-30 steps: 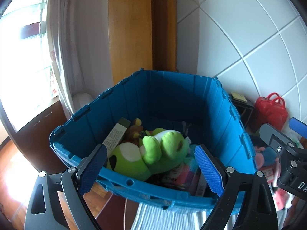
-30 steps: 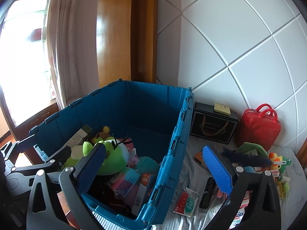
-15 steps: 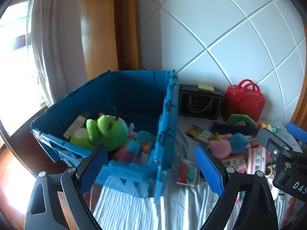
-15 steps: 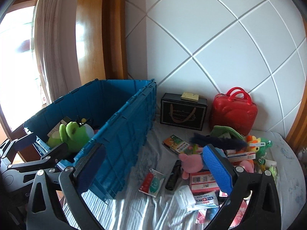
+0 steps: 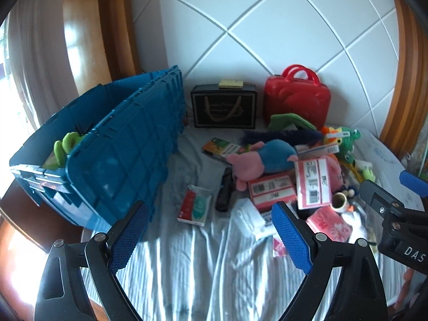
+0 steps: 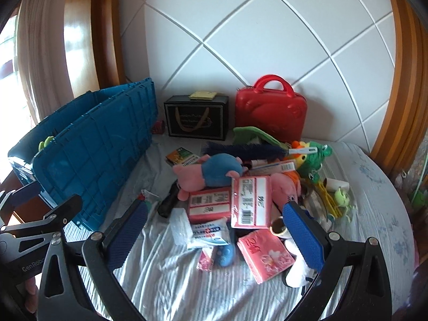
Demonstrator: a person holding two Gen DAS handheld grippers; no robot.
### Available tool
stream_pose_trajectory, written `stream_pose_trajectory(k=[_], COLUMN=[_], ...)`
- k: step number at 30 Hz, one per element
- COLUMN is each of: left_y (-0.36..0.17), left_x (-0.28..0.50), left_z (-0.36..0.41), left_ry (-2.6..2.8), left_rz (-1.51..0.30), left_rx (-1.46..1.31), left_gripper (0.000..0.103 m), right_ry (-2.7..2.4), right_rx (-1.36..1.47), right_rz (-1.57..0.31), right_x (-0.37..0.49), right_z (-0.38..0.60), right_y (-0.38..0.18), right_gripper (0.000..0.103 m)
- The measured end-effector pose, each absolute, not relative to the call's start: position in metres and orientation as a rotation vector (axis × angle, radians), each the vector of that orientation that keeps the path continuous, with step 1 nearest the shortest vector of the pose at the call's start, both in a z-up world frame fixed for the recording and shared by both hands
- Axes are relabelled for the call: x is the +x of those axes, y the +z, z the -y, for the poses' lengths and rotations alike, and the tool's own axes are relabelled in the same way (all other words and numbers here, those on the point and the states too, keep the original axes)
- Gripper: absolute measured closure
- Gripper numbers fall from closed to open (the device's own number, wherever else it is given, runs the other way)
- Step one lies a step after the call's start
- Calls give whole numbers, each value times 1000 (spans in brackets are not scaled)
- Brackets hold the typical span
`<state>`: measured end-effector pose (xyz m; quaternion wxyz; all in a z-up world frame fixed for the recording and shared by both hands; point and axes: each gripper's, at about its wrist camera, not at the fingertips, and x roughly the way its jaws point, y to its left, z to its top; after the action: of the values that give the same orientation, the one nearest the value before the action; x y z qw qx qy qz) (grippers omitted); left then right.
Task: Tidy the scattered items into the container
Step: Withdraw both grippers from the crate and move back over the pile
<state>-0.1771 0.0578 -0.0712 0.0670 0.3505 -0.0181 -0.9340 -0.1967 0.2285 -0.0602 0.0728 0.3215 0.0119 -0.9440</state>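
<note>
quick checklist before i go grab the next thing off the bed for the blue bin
1. Left tongs open and empty: ok.
2. Right tongs open and empty: ok.
3. Blue bin open at the top, green plush already inside: ok.
4. Room left in the bin: cannot tell, its near wall hides the inside.
5. Nearest pick clear of the pile: pink tissue pack lies on top in front: ok.
6. Bed tidied: not ok, many items remain scattered.

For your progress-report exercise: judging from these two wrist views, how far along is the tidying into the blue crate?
Done: a green plush toy already sits inside the blue crate.
In hand: nothing; the left gripper and the right gripper are both open and empty.
Left: most of it, including the pink-and-blue plush pig, pink tissue packs and black flashlight on the bed.
</note>
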Motion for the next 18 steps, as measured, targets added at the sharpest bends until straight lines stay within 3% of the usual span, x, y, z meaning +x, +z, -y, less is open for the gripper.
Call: stream_pose_trajectory(k=[18], left_y=[-141], left_x=[-252], left_z=[-141], left_ry=[-2915], left_rz=[170], left_rx=[1353], left_gripper=[9], right_ry=[-2982], right_rx=[1312], right_rz=[135], right_x=[-224], right_z=[-349], right_y=[-131], right_gripper=[0])
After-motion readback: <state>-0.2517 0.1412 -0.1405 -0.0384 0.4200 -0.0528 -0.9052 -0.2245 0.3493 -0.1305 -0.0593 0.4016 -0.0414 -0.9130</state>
